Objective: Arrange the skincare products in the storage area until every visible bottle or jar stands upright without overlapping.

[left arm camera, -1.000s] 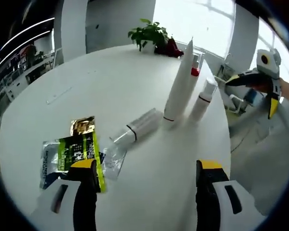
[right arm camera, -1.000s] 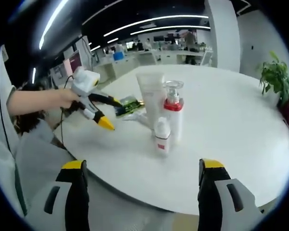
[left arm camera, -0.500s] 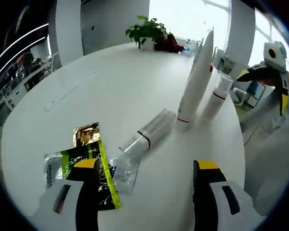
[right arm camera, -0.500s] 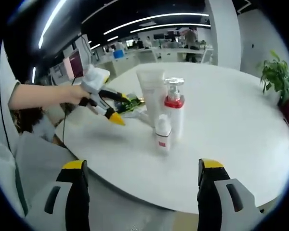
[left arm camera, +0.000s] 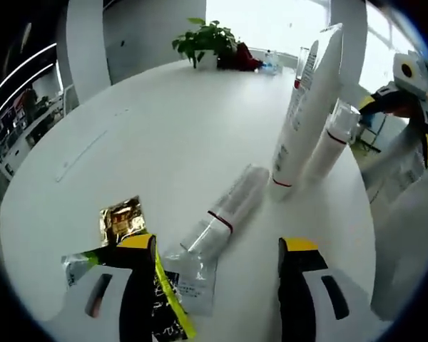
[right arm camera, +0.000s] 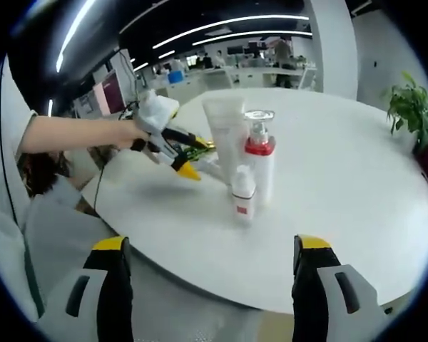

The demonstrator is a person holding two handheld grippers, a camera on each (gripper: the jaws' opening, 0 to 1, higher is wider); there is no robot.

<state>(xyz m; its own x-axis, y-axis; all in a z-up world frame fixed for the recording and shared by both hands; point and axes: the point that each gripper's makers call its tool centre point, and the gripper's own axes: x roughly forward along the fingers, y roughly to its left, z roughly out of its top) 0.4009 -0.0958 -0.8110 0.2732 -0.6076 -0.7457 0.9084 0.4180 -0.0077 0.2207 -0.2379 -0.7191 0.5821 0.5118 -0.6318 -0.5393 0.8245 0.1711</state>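
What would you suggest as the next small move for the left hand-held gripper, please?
Probably ease the open left hand-held gripper forward around the clear bottle, which lies on its side on the white table while the tall white tube already stands upright.

Over the last second you are bringing your left gripper (right arm camera: 187, 162) in over the round white table (right arm camera: 342, 199), closing on the lying clear bottle (left arm camera: 225, 214). In the right gripper view, its yellow tips, earlier out near the table edge, are now reaching just beside the tall white tube (right arm camera: 224, 137). In the left gripper view, the lying bottle is looming larger between the wide-apart jaws, the tall tube (left arm camera: 307, 107) is towering nearer, and the green sachet (left arm camera: 170, 299) is sliding under the left jaw. Your right gripper (left arm camera: 414, 100) is hanging at the view's edge, farther right than before.
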